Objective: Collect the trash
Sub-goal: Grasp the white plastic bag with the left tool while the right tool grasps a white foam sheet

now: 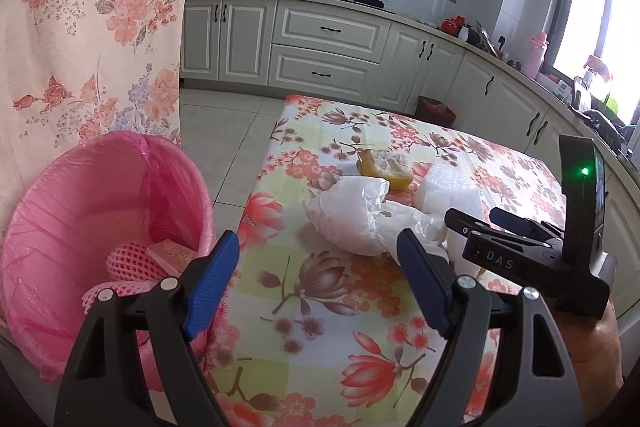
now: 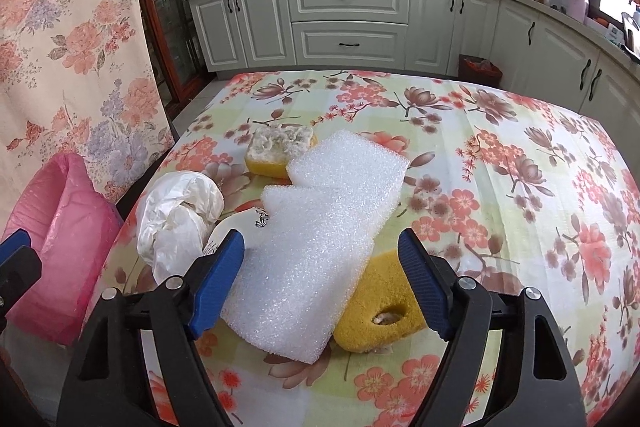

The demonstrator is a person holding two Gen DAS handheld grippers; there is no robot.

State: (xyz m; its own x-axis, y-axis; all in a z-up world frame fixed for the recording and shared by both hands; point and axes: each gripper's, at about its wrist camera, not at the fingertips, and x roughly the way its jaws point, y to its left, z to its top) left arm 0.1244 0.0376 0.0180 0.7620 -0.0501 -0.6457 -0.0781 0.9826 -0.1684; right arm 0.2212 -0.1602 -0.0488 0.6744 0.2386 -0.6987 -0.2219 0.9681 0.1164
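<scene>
A pink-lined trash bin (image 1: 80, 211) stands left of the floral table (image 1: 320, 307); a pink foam net (image 1: 132, 263) and other bits lie inside it. My left gripper (image 1: 318, 255) is open and empty over the table's left edge, beside the bin. A crumpled white plastic bag (image 1: 352, 215) lies just ahead of it. My right gripper (image 2: 320, 255) is open around a white foam sheet (image 2: 320, 247) that rests on a yellow peel (image 2: 380, 307). The bag (image 2: 176, 223), another yellow peel (image 2: 276, 151), a white patterned paper piece (image 2: 244, 223) and the bin (image 2: 60, 247) show there too.
A floral curtain (image 1: 80, 27) hangs behind the bin. Kitchen cabinets (image 2: 348, 23) and a counter with pots run along the back and right. A small brown bin (image 2: 480, 69) stands on the floor beyond the table. The right gripper's body (image 1: 540, 251) shows at the right of the left view.
</scene>
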